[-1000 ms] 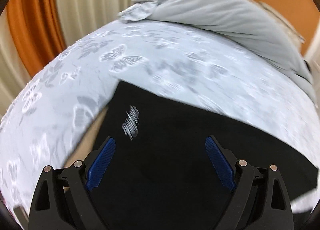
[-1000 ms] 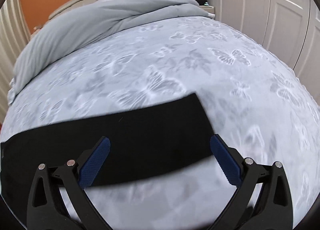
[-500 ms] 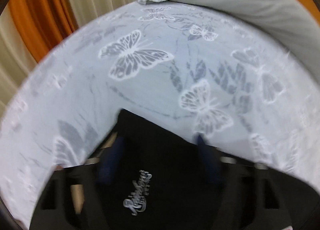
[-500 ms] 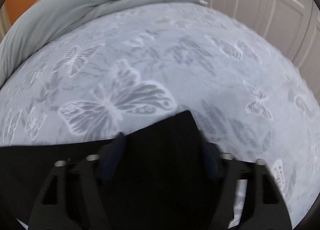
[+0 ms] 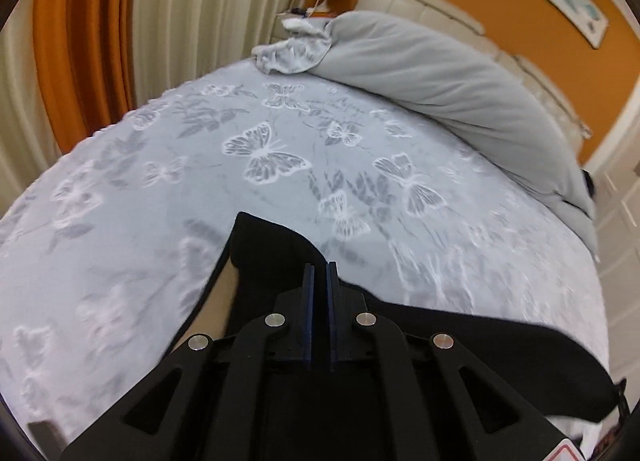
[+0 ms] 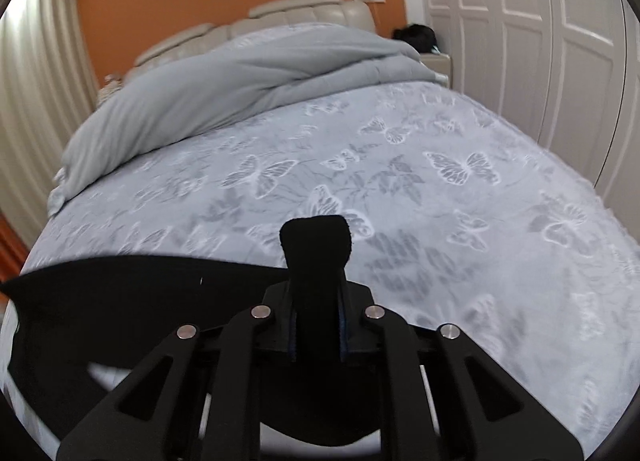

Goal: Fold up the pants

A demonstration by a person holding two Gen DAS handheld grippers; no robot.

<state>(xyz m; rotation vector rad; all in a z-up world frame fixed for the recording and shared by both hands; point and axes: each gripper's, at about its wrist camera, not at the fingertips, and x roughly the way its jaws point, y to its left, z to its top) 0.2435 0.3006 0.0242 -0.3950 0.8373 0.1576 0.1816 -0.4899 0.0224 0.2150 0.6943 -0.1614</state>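
Black pants [image 5: 276, 249] hang lifted over a bed with a light blue butterfly-print cover [image 5: 160, 181]. My left gripper [image 5: 319, 271] is shut on one corner of the pants, and the cloth folds up past the blue pads. My right gripper [image 6: 316, 293] is shut on the other corner of the pants [image 6: 316, 237], a bunch of cloth sticking up between the pads. The rest of the fabric stretches between the two grippers, toward the left in the right wrist view [image 6: 120, 285].
A grey duvet [image 5: 440, 73] is piled at the head of the bed against a cream headboard [image 6: 296, 11]. Orange and cream curtains [image 5: 100, 33] hang on the left side. White wardrobe doors [image 6: 520, 21] stand on the right side.
Both grippers were open over the flat pants, came down on its corners, closed on the cloth and lifted it off the bed.
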